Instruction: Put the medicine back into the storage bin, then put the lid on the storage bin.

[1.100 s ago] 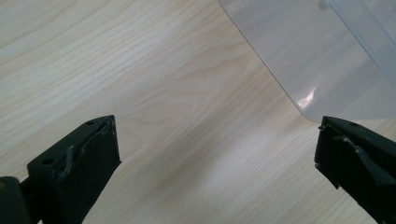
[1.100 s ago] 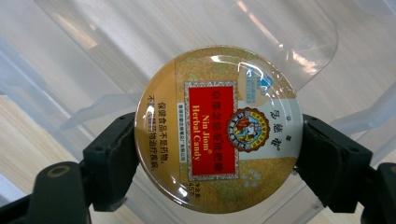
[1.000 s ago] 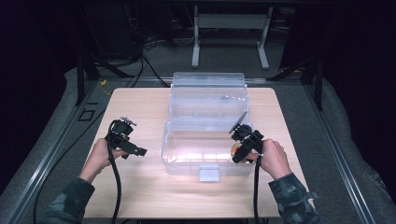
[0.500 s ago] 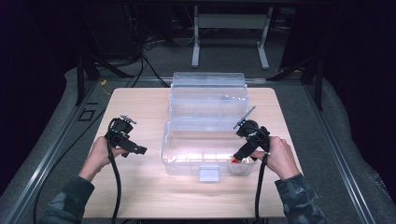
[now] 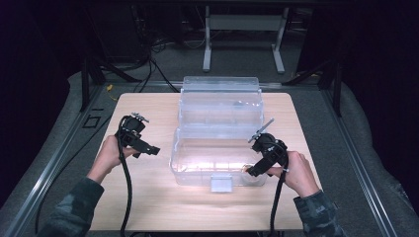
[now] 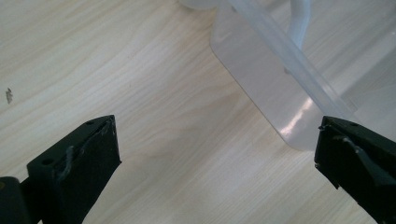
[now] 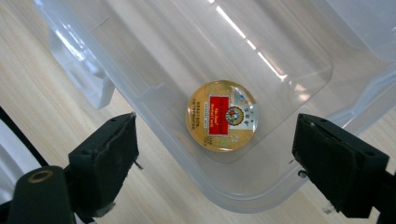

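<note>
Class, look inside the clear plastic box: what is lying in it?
One round gold tin with a red label lies flat in a corner of the clear box. Its underside is hidden.

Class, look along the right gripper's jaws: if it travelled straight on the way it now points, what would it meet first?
Probably the round gold tin lying in the clear plastic box. The right gripper stands open above it; depth is hard to judge, so the box's rim might come first.

- The open box [image 5: 217,158] sits mid-frame on the worktop [image 5: 148,197], its lid [image 5: 220,101] behind.
- A round tin [image 7: 222,115] lies inside the box's lower-right corner.
</note>
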`<state>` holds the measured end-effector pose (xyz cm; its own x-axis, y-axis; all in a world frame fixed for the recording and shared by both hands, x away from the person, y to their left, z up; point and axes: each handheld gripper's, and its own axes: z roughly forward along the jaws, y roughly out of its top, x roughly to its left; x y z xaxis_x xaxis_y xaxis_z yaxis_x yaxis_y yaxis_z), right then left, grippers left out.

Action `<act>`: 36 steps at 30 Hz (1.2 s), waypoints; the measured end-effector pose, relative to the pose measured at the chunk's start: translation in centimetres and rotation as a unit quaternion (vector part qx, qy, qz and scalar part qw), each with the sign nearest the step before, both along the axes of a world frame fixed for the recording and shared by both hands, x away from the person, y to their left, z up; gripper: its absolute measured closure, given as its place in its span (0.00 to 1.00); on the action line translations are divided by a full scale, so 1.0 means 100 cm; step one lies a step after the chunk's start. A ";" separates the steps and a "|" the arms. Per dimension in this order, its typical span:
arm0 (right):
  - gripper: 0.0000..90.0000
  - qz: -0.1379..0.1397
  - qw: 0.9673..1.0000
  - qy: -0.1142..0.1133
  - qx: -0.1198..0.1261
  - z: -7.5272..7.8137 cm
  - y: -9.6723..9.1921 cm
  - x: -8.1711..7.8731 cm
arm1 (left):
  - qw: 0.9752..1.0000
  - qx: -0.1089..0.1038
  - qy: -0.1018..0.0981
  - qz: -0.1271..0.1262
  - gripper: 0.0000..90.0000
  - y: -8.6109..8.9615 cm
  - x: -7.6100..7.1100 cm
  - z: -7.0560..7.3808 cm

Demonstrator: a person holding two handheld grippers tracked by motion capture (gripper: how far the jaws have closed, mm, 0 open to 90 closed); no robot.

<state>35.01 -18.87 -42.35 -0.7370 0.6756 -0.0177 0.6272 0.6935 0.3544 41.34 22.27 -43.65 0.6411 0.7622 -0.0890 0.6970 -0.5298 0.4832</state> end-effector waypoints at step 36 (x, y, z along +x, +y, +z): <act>0.18 0.014 1.000 0.001 0.000 -0.024 0.009 -0.005 | 0.997 -0.024 -0.072 -0.026 0.01 -0.045 0.044 0.047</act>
<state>34.48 -17.98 -44.71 -0.7557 0.6547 -0.0154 0.6084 0.7105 0.3536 45.75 17.75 -38.99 0.6885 0.7246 -0.0287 0.5908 -0.5375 0.6017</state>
